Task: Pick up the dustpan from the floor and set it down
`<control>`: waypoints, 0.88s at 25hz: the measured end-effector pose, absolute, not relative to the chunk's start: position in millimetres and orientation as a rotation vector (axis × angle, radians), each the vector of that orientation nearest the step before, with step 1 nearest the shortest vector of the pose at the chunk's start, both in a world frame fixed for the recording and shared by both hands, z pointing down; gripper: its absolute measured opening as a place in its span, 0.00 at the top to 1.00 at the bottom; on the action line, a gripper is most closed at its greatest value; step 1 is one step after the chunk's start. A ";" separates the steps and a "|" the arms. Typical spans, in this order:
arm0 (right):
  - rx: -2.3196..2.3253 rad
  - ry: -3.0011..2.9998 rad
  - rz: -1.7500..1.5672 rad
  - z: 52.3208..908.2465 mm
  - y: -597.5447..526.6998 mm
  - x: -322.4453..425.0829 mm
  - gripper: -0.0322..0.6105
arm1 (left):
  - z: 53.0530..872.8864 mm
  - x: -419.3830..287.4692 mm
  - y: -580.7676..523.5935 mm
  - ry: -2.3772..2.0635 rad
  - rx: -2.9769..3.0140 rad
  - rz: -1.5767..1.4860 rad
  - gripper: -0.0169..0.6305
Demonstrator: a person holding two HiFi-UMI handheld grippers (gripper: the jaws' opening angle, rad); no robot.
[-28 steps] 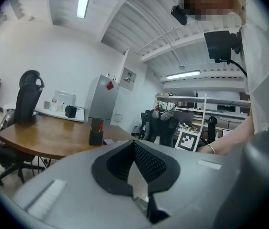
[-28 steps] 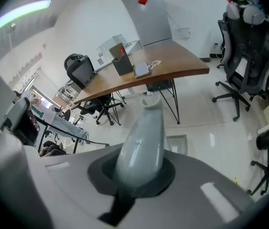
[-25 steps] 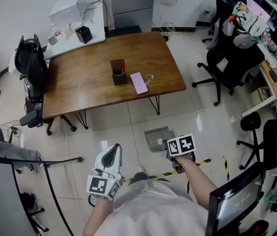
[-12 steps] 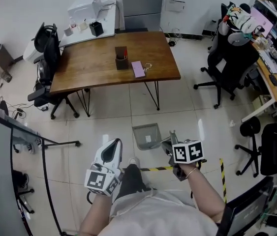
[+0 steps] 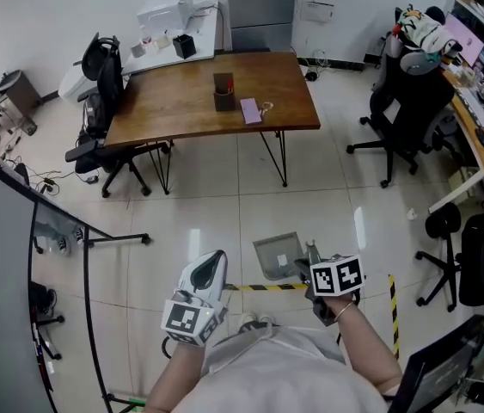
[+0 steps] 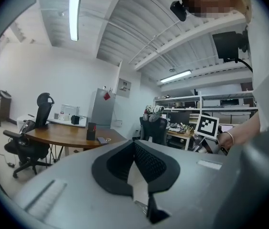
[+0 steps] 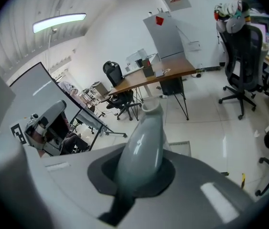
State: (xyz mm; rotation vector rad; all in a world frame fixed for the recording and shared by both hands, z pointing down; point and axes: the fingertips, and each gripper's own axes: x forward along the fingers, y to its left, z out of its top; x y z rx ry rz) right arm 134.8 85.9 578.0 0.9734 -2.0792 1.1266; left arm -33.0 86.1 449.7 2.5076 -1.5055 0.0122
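The grey dustpan (image 5: 278,256) hangs over the tiled floor in front of me, with its handle (image 5: 309,255) pointing back at my right gripper (image 5: 312,265). In the right gripper view the rounded grey handle (image 7: 144,137) sits between the jaws. They are shut on it, and the pan (image 7: 181,148) shows just beyond. My left gripper (image 5: 214,261) is held beside it to the left, apart from the dustpan. Its black pads (image 6: 148,159) meet in a point with nothing between them.
A wooden table (image 5: 181,119) with a pen holder (image 5: 223,93) and a notebook (image 5: 250,110) stands ahead. Office chairs stand at its left (image 5: 104,84) and right (image 5: 413,101). Yellow-black tape (image 5: 263,287) crosses the floor below the grippers. A glass partition (image 5: 18,248) runs along the left.
Both grippers and I have moved back from the table, which now looks farther off. The dustpan has travelled along in the right gripper, and the tape line now lies under my hands.
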 end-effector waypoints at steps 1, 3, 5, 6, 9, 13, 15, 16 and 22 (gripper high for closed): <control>0.979 -2.075 1.131 577.5 88.0 136.1 0.94 | 448.8 -32.9 87.2 -1.499 2.510 0.006 0.95; 0.983 -2.074 1.132 575.1 91.5 136.7 0.94 | 444.9 -33.1 89.0 -1.491 2.522 -0.007 0.95; 0.998 -2.077 1.133 573.2 91.2 136.6 0.94 | 444.6 -33.4 87.4 -1.486 2.534 0.000 0.95; 1.010 -2.081 1.132 571.5 90.2 136.7 0.94 | 445.4 -33.4 85.9 -1.482 2.534 0.006 0.95; 1.030 -2.096 1.108 564.3 89.8 138.0 0.94 | 446.2 -31.2 84.2 -1.473 2.531 0.014 0.95; 1.044 -2.138 1.092 554.7 83.3 133.7 0.94 | 443.6 -28.8 79.3 -1.477 2.540 0.024 0.95; 1.046 -2.156 1.087 549.4 79.7 131.7 0.94 | 441.6 -26.3 77.8 -1.476 2.547 0.027 0.95; 1.045 -2.166 1.084 546.8 77.6 130.0 0.94 | 440.6 -26.3 77.1 -1.477 2.546 0.021 0.95; 1.036 -2.205 1.066 537.7 70.6 122.5 0.94 | 437.0 -29.1 73.1 -1.482 2.535 -0.045 0.95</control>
